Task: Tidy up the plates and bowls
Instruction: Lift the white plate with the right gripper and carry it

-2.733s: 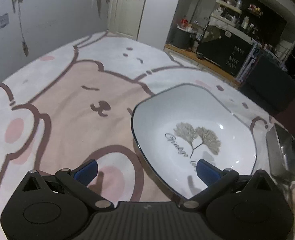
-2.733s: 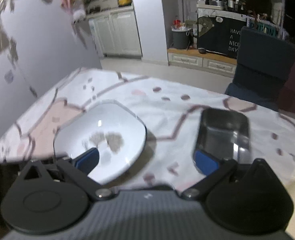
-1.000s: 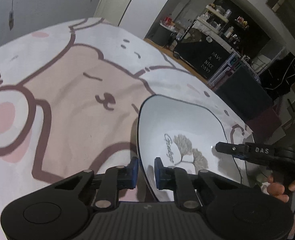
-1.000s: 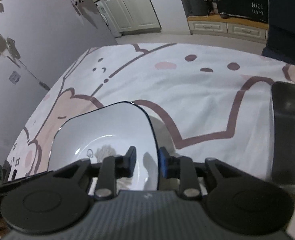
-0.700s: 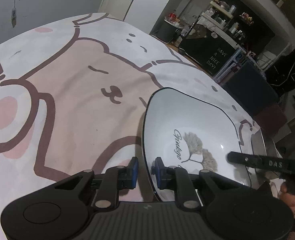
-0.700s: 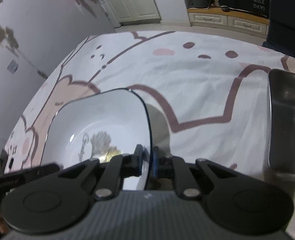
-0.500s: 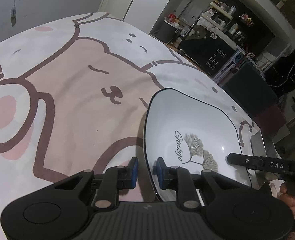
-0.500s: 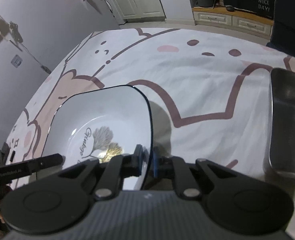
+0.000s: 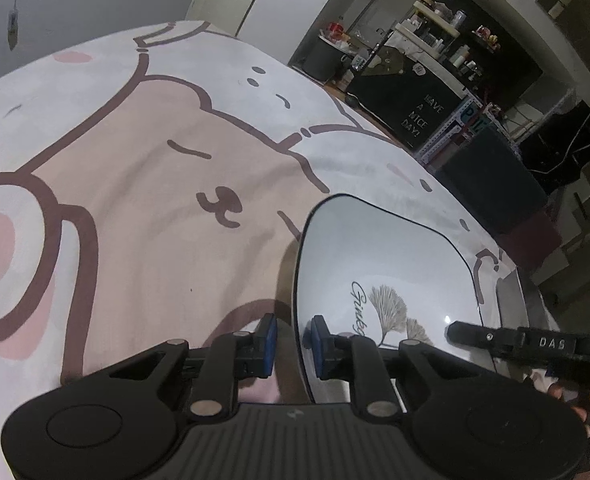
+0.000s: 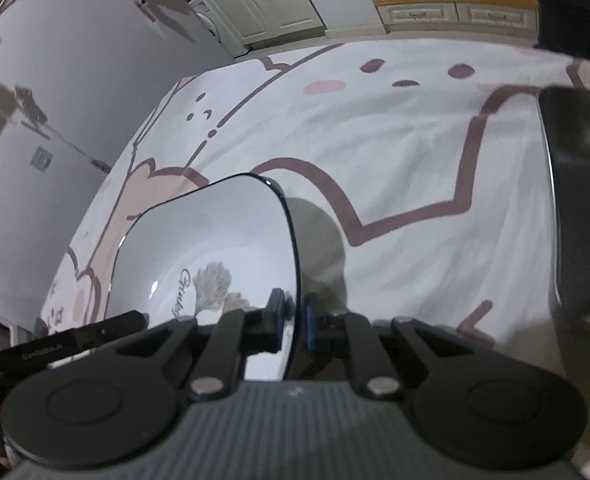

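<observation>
Pinching the ginkgo-print dish (image 9: 375,248) at both ends now. Has just been closing the right claw (image 10: 293,316) on the dish's right rim: dark-blue edge caught between the pads with no gap visible, so gripping. Holds the left claw (image 9: 295,340) narrow astride the left rim, inner pad against the white inside wall. Shows a thin sliver of cloth beside the outer pad, so reads as a grip, though perhaps a looser one. Had both claws wide open and clear of the dish a few seconds back; has since narrowed them onto it from opposite sides.

Lies near the middle of the surface (image 9: 155,200), on the bear-print cloth, left of the metal tray (image 10: 583,200) and apart from it. Casts a broad shadow past its right edge, wider than a second ago, which suggests that side is already off the cloth. Cannot tell whether the left side has left it too.

Means, as a judgement, grasping done and lifting just beginning. Calls next for raising both ends together and level, then carrying toward wherever dishes get stacked; no stack or second plate in view. Risks a slip off the glazed, sloping rim if one claw leads or the left pinch proves slack.
</observation>
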